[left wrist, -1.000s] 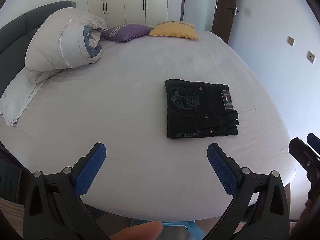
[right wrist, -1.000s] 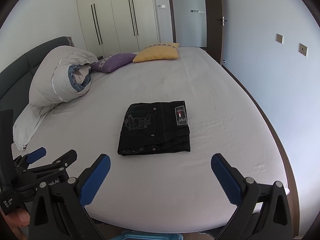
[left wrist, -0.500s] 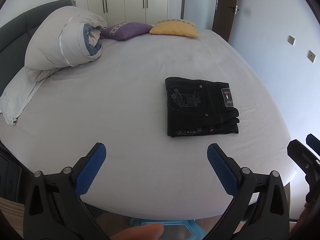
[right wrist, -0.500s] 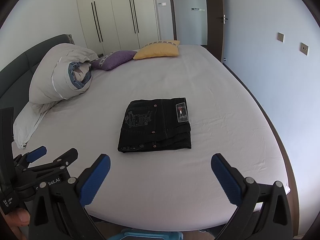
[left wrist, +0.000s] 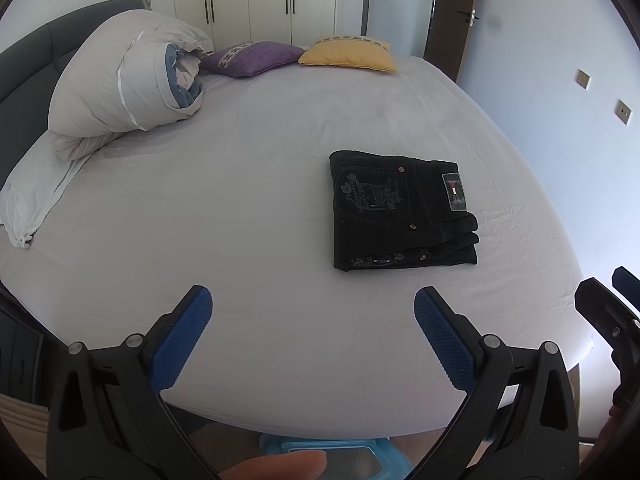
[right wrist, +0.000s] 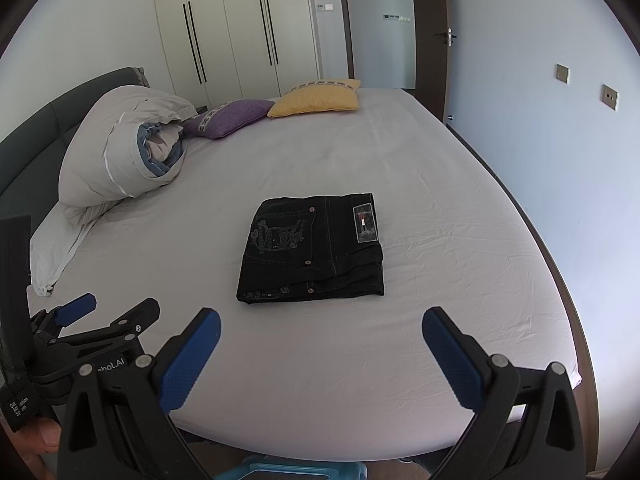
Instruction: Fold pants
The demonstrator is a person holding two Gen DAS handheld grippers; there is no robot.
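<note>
Tools, two, hand-held, both with blue-padded fingers spread wide apart and gripping nothing. Left tool hovers over the near edge of the bed; right tool hovers likewise over that edge, and its own camera shows the left tool low at its left side. Fingertip of the holder shows at the bottom of the left wrist view. Blue plastic item, partly hidden, sits below the bed's near edge; what it is cannot be told.

Pants, black denim, folded into a compact rectangle, lie flat on the pale sheet, ahead of both tools and apart from them. Embroidered back pocket and a small rectangular brand patch face upward; stacked folded layers show along the near side.

Duvet, light grey with blue lining, rolled up, rests farther back at the left against the dark headboard, over a white pillow.

Purple cushion and yellow cushion lie side by side at the far edge.

Wardrobe, cream with dark vertical handles, stands beyond, beside a doorway.
</note>
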